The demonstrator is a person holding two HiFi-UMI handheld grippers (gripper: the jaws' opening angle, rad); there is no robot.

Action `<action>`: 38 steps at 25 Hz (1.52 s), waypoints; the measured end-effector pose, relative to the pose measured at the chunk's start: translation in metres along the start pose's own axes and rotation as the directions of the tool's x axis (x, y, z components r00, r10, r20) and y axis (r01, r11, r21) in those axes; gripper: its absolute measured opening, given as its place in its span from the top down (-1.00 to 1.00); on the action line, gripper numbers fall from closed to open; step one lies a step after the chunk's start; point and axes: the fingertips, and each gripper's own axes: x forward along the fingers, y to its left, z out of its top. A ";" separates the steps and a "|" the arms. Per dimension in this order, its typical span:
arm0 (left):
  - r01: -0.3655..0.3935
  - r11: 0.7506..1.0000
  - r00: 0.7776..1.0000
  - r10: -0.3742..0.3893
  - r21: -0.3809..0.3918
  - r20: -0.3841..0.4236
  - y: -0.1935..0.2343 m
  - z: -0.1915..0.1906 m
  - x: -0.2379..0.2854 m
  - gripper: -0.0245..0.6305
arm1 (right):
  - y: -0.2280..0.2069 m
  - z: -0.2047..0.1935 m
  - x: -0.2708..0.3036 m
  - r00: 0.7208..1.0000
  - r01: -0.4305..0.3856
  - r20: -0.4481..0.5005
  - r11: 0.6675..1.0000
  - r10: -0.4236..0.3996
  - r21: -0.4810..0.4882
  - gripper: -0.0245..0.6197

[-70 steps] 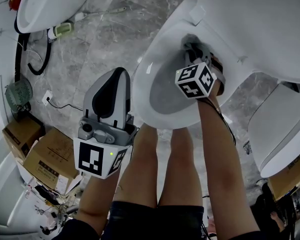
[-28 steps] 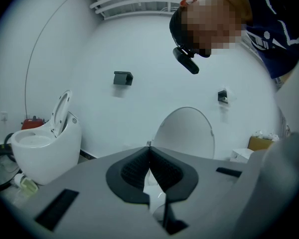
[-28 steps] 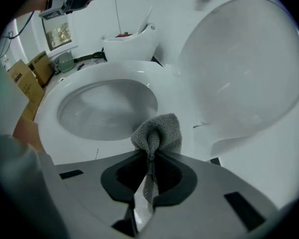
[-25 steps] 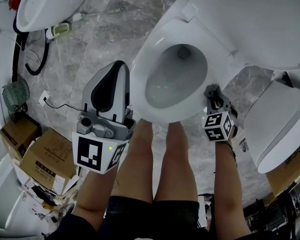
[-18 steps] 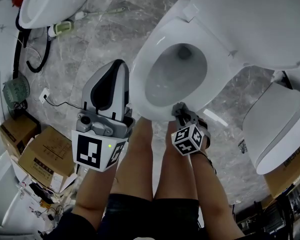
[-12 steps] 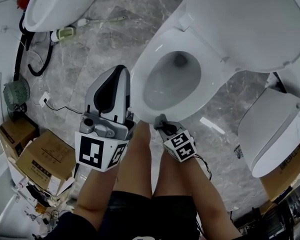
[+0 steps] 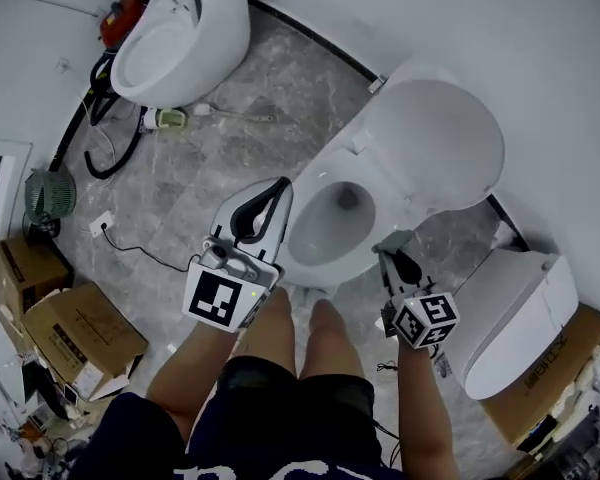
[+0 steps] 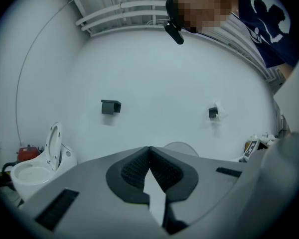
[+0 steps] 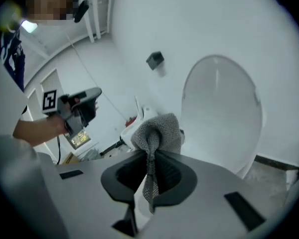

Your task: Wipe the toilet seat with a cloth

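Now | right claw (image 9: 150, 156) pinching cloth (image 9: 159, 128), beside toilet seat (image 7: 302, 258) edge | left claw (image 8: 149, 151) pressed together, empty, near seat

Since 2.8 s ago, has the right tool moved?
Yes: the right tool has come off the toilet seat, from over its back rim to beside its near right edge.

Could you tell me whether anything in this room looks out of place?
Yes. A second toilet stands loose at upper left, and a third toilet sits at lower right beside a cardboard box. A black hose trails across the floor. The right hand-held gripper holds the cloth clear of the seat.
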 end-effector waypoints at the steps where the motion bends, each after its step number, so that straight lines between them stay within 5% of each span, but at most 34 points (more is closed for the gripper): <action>1: -0.004 1.000 1.000 0.005 -0.017 0.014 -0.001 0.019 -0.005 0.89 | 0.006 0.032 -0.013 0.999 0.008 0.053 1.000 -0.007 -0.015 0.77; 8: -0.062 0.998 0.994 0.064 -0.030 0.091 -0.012 0.135 -0.043 0.89 | 0.069 0.226 -0.127 0.928 0.107 0.373 0.962 -0.006 -0.253 0.77; 14: -0.058 0.998 0.990 0.061 -0.027 0.128 -0.032 0.202 -0.066 0.89 | 0.109 0.317 -0.205 0.822 0.251 0.569 0.912 -0.024 -0.324 0.77; 17: -0.064 0.998 0.989 0.064 -0.007 0.134 -0.038 0.223 -0.078 0.89 | 0.129 0.334 -0.232 0.786 0.278 0.618 0.905 -0.021 -0.322 0.77; 23: -0.055 0.998 0.985 0.054 0.003 0.162 -0.057 0.253 -0.088 0.89 | 0.148 0.344 -0.262 0.770 0.331 0.637 0.869 -0.023 -0.367 0.77; 29: -0.059 0.997 0.984 0.049 0.056 0.169 -0.072 0.267 -0.092 0.89 | 0.155 0.357 -0.289 0.723 0.325 0.691 0.885 -0.005 -0.334 0.77; 38: -0.075 0.989 0.979 0.048 0.129 0.198 -0.089 0.278 -0.089 0.89 | 0.156 0.358 -0.296 0.712 0.314 0.702 0.887 0.016 -0.339 0.77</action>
